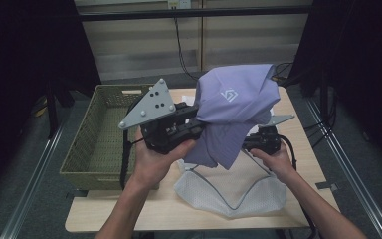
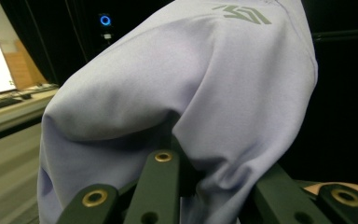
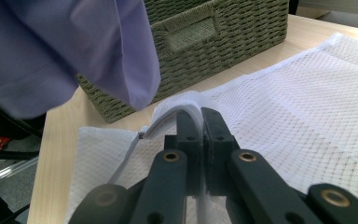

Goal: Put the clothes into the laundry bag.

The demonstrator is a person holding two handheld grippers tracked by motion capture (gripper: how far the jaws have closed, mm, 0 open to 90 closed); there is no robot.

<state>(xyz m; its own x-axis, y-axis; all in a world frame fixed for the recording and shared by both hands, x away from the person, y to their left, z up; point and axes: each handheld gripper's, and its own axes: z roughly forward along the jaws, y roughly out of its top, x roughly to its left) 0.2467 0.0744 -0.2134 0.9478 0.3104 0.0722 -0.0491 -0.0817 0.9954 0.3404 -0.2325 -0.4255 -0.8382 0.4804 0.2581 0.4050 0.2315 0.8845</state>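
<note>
I see the left gripper [image 1: 195, 118] raised above the surface [image 1: 129, 214], jaws clamped on a lavender shirt [image 1: 236, 107]. In the left gripper view the shirt [image 2: 177, 98] bunches between the jaws and drapes up over them, grey logo near the top. From the high view the shirt hangs in the air over the middle of the surface, its lower folds dangling just above the white mesh laundry bag [image 1: 229, 194].

The right gripper [image 1: 251, 144] sits low, to the right of the hanging shirt. In the right gripper view the right gripper [image 3: 200, 126] has its jaws pinched narrow on the bag's rim, a fold of the mesh bag [image 3: 307, 102] with its edge band pulled up between them. The rest of the bag lies flat on the surface.

The woven basket [image 1: 97, 134] stands at the left edge of the surface, just beside the bag; in the right gripper view the basket [image 3: 214, 37] is behind the bag, the shirt [image 3: 51, 51] hanging in front of it.
</note>
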